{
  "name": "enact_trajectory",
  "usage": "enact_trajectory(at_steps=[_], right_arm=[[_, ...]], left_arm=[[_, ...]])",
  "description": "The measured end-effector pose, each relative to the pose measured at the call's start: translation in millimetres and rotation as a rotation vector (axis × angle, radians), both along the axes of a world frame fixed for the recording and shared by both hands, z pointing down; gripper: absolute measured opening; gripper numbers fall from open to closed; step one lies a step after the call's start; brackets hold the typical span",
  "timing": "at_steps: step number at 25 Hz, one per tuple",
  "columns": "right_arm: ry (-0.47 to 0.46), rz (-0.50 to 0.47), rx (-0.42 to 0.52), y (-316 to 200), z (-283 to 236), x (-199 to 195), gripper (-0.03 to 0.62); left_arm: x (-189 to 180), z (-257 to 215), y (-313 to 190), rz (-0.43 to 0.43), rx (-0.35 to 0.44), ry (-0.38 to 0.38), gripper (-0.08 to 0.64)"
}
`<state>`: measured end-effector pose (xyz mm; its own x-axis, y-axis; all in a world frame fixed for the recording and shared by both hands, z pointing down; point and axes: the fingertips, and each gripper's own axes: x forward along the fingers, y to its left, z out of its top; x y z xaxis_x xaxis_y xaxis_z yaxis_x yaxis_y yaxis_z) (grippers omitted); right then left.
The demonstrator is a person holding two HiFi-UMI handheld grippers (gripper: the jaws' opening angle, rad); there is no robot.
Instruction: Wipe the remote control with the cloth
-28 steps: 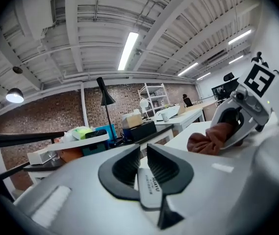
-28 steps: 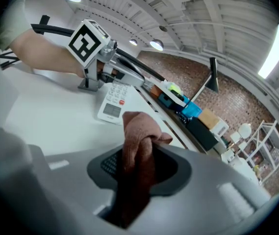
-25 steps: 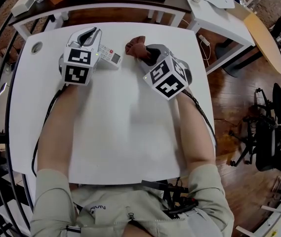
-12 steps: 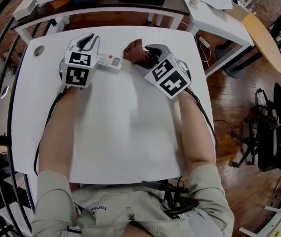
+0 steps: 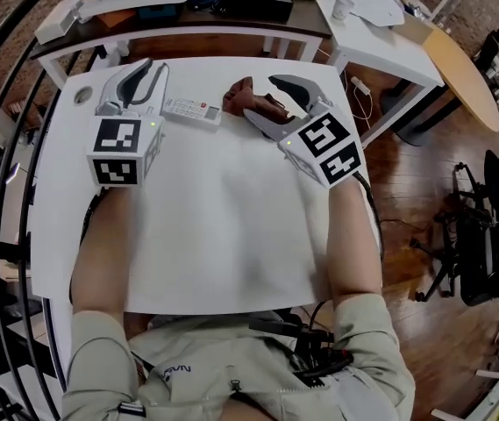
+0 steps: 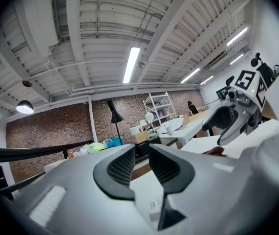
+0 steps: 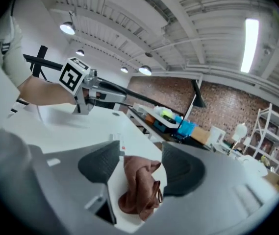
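R hand-held gripper point(image 5: 262, 97) risen, jaws just opening, cloth point(image 5: 238, 90) beneath

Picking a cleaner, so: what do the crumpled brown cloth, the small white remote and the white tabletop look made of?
The crumpled brown cloth: soft matte fabric, judging by limp folds. The small white remote control: probably hard plastic, smooth rigid casing. The white tabletop: smooth, flat, likely laminate or painted board; unclear which.
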<state>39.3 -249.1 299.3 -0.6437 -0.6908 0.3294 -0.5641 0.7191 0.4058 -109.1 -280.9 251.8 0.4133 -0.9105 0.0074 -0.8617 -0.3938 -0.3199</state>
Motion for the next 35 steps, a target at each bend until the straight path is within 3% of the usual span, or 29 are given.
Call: enact_trajectory(at_steps=[2, 5, 9, 13, 17, 23, 29, 35], right_arm=[[-0.056, 0.011, 0.068, 16, -19, -2, 0.221], [-0.125, 0.022, 0.169, 44, -43, -7, 0.182], [-0.217, 0.08, 0.296, 78, -62, 2, 0.172], [-0.327, 0.151, 0.428, 103, -82, 17, 0.098], [-0.414, 0.216, 0.458, 122, -82, 32, 0.018], [-0.51, 0.211, 0.532, 145, -90, 26, 0.005], [-0.515, 0.224, 0.547, 148, -86, 18, 0.005], [-0.453, 0.206, 0.556, 145, -78, 7, 0.003]], left_arm=[[1, -16, 22, 0.014, 0.041, 0.039, 0.069], [3, -27, 56, 0.034, 0.085, 0.09, 0.071], [9, -21, 99, 0.045, 0.087, 0.145, 0.095], [8, -12, 130, 0.007, 0.134, 0.166, 0.089], [4, -14, 149, -0.017, 0.219, 0.172, 0.036], [18, -24, 170, -0.008, 0.241, 0.254, 0.002], [18, 6, 173, 0.022, 0.176, 0.232, 0.003], [18, -5, 178, 0.03, 0.24, 0.236, 0.003]])
